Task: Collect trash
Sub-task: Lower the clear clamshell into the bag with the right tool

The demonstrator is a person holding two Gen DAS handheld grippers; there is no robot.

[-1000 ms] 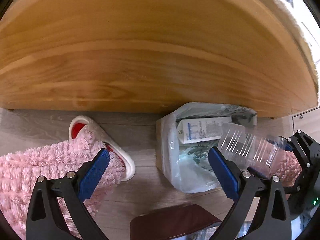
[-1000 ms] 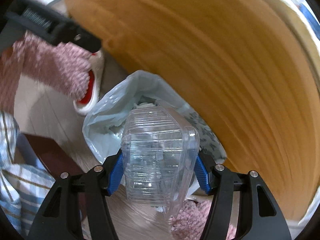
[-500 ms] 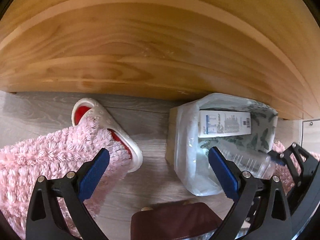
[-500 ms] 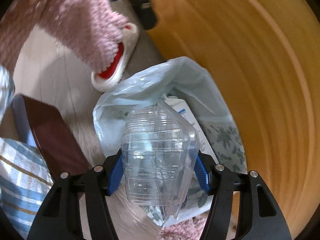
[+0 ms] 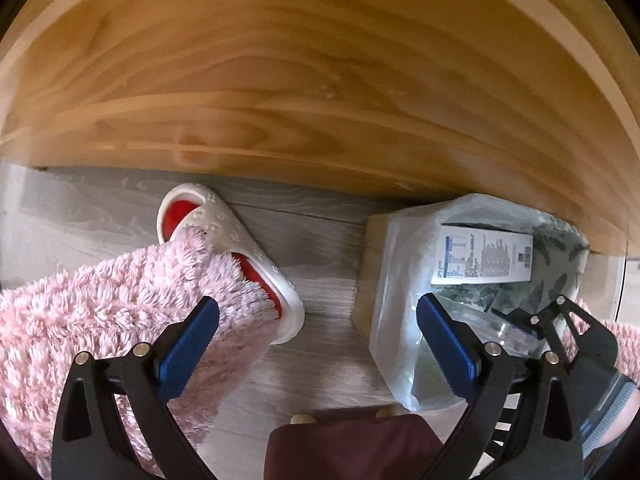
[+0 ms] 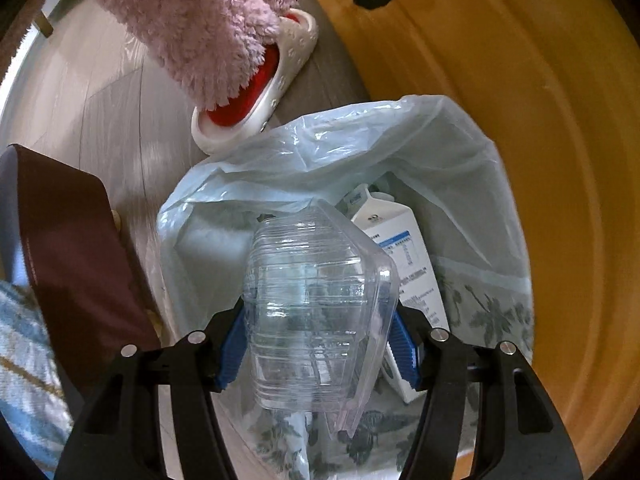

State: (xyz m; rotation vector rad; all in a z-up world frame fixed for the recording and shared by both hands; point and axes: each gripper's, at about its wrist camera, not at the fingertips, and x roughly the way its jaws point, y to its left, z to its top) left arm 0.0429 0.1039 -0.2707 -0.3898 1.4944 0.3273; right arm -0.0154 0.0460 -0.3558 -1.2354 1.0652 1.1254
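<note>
A clear ribbed plastic container (image 6: 316,304) is clamped between the blue pads of my right gripper (image 6: 318,348), hanging right over the mouth of a trash bin lined with a pale plastic bag (image 6: 340,152). A white carton (image 6: 404,256) lies inside the bag. In the left wrist view the bag-lined bin (image 5: 392,280) sits at the right with the carton (image 5: 484,256) inside, and the right gripper (image 5: 548,320) dips the container (image 5: 504,332) into it. My left gripper (image 5: 316,332) is open and holds nothing, hovering over the floor left of the bin.
A wooden panel (image 5: 320,80) rises just behind the bin. A white slipper with red lining (image 5: 240,248) and a fluffy pink trouser leg (image 5: 100,320) are on the grey floor at the left. A dark maroon object (image 5: 352,448) lies near the lower edge.
The right gripper has carried the clear container lower into the bag's mouth. The left gripper has tilted down, so the bin shows further right and lower.
</note>
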